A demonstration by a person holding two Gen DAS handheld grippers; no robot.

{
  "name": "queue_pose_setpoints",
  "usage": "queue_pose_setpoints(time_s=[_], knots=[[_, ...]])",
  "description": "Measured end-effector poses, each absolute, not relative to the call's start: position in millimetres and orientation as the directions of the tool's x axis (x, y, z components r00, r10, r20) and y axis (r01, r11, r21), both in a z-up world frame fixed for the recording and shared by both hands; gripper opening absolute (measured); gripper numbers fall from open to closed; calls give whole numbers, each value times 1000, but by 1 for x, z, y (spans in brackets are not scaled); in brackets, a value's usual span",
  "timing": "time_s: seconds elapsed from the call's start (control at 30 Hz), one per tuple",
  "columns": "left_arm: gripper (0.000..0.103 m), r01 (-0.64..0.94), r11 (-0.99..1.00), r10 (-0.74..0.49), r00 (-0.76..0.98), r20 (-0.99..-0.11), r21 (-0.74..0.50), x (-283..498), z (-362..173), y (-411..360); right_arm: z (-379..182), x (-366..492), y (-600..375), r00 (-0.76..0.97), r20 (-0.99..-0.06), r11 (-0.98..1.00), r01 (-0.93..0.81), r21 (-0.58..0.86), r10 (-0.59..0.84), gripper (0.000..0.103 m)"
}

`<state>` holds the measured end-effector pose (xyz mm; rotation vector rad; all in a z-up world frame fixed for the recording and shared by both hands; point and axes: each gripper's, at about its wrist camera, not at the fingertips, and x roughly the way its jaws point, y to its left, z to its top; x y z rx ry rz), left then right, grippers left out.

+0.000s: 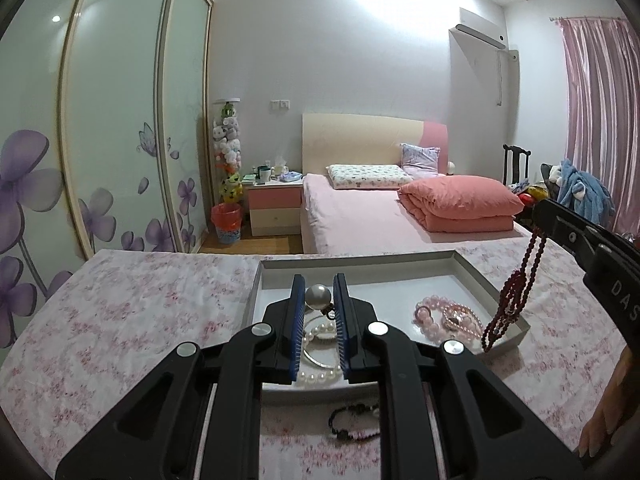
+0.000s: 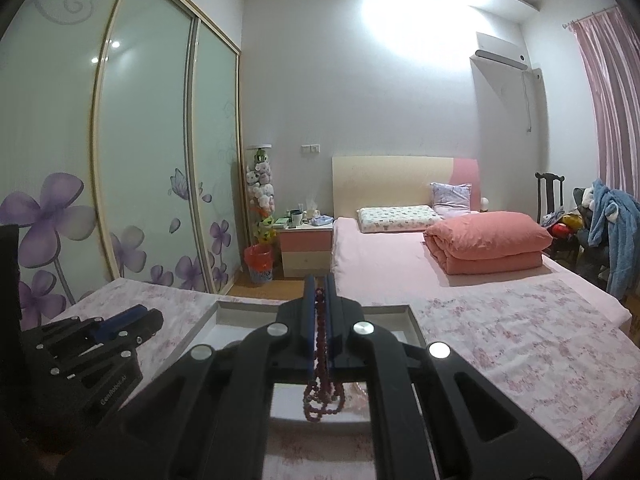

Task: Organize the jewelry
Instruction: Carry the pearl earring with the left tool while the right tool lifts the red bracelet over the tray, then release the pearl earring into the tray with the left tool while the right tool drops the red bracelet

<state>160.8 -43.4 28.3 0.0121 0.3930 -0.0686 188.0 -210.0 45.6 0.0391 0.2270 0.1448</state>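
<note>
The left gripper (image 1: pixel 319 288) clamps a large pearl bead (image 1: pixel 318 297) over the white tray (image 1: pixel 484 276), apparently off its floor. The right gripper (image 2: pixel 319 292), aimed slightly downward, pinches a dark red bead necklace (image 1: pixel 516 296) dangling above the tray's right rim; floral cloth (image 1: pixel 132 312) lies open around.

Bedroom, pale grey-white walls (image 1: pixel 340 60), strong ceiling light glare at top. Left: frosted sliding wardrobe doors (image 1: pixel 112 120) printed with purple flowers. Far wall: bed with cream and pink headboard (image 1: pixel 360 136), pink sheet, folded salmon-pink duvet (image 1: pixel 460 204), two patterned pillows. Pink and cream nightstand (image 1: pixel 275 208) beside it, cluttered on top; orange-lined bin (image 1: pixel 227 223) on wooden floor. White air conditioner (image 1: pixel 482 30) high on the wall. Pink satin curtain (image 1: pixel 596 112) at right, dark wooden chair (image 1: pixel 516 164) near it.
</note>
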Motion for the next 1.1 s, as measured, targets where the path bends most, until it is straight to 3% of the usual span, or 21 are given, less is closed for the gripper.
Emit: queue_pose_setpoints(time_s=[0.43, 0.97, 1.07, 1.1], knots=[[15, 90, 996, -89, 905, -415, -17, 209, 14, -52, 36, 242, -211, 956, -252, 988, -131, 88, 149, 5], [16, 134, 991, -126, 857, -499, -21, 248, -11, -67, -9, 300, -228, 892, -411, 971, -111, 211, 191, 6], [20, 135, 990, -132, 846, -516, -32, 251, -15, -66, -15, 304, -231, 874, -441, 967, -107, 231, 202, 10], [30, 131, 991, -131, 843, -521, -38, 252, -16, -64, -17, 304, -233, 869, -450, 965, -104, 239, 205, 19]])
